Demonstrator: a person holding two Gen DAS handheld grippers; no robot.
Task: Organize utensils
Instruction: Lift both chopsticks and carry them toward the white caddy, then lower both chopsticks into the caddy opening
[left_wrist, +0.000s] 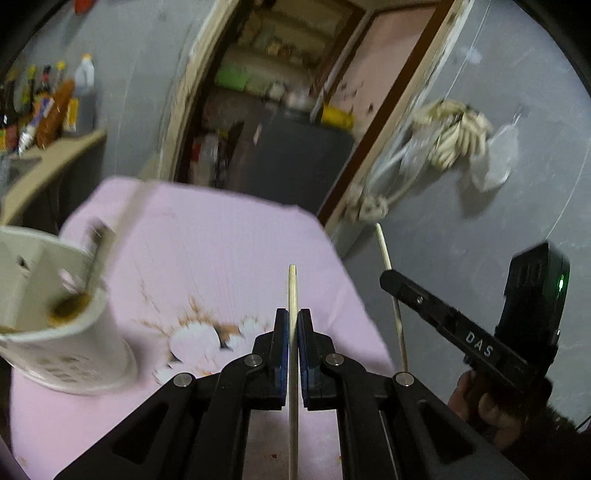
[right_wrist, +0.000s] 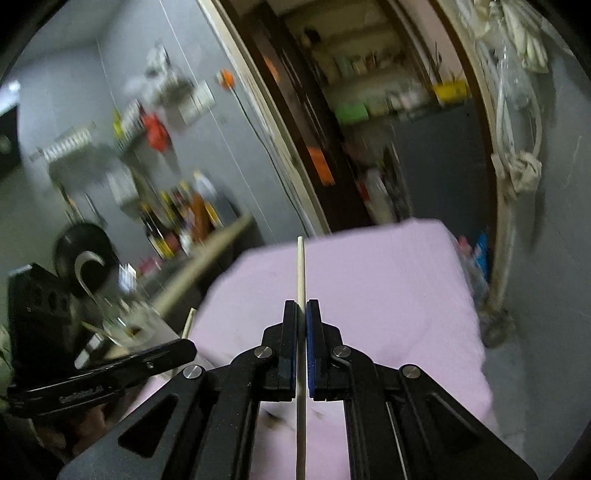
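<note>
My left gripper (left_wrist: 293, 314) is shut on a pale wooden chopstick (left_wrist: 292, 284) that points forward between its blue pads, above a pink-covered table (left_wrist: 221, 240). A white utensil holder (left_wrist: 74, 350) stands on the cloth at the left with a spoon (left_wrist: 94, 251) in it. My right gripper (left_wrist: 391, 282) hangs to the right, beyond the table's edge, with a second chopstick (left_wrist: 384, 247) in it. The right wrist view shows that gripper (right_wrist: 301, 302) shut on its chopstick (right_wrist: 300, 266) over the cloth (right_wrist: 369, 277). My left gripper (right_wrist: 190, 347) and its chopstick tip (right_wrist: 189, 321) are at the lower left there.
A shelf with several bottles (left_wrist: 48, 107) runs along the grey wall at the left. An open doorway (left_wrist: 277, 92) lies behind the table. Rope and plastic bags (left_wrist: 454, 129) hang on the wall at the right. A brown stain (left_wrist: 199, 321) marks the cloth near the holder.
</note>
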